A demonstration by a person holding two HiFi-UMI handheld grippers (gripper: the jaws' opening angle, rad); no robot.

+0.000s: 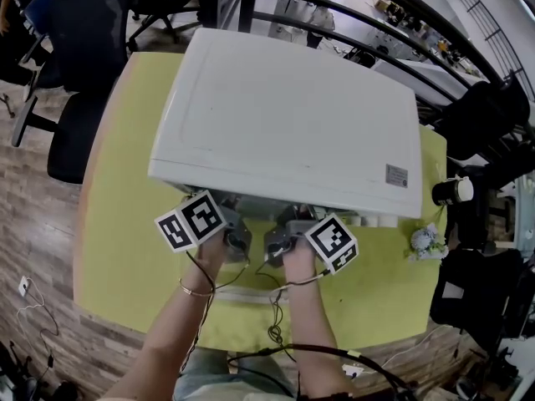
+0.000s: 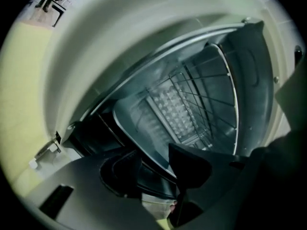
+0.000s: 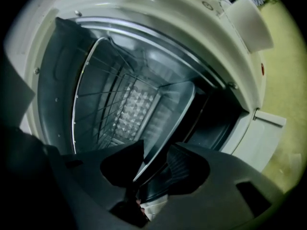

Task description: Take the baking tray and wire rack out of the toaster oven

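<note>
The white toaster oven [image 1: 284, 115] stands on a yellow-green table [image 1: 134, 249] with its front open toward me. Both grippers reach into the opening side by side, the left gripper [image 1: 234, 236] and the right gripper [image 1: 280, 241]. In the left gripper view, the baking tray [image 2: 139, 123] sits inside on its rails and its front rim runs between the left gripper's [image 2: 153, 169] jaws. The wire rack [image 2: 211, 95] lies in the level beside it. The right gripper [image 3: 153, 169] likewise straddles the baking tray's [image 3: 172, 114] rim, with the wire rack [image 3: 96, 95] behind. Neither gripper's pads visibly clamp the rim.
A white mug [image 1: 451, 190] and a small pale bunch [image 1: 426, 242] sit at the table's right edge. Black office chairs [image 1: 75, 73] stand to the left on the wooden floor. Cables hang from the grippers over the table's front edge.
</note>
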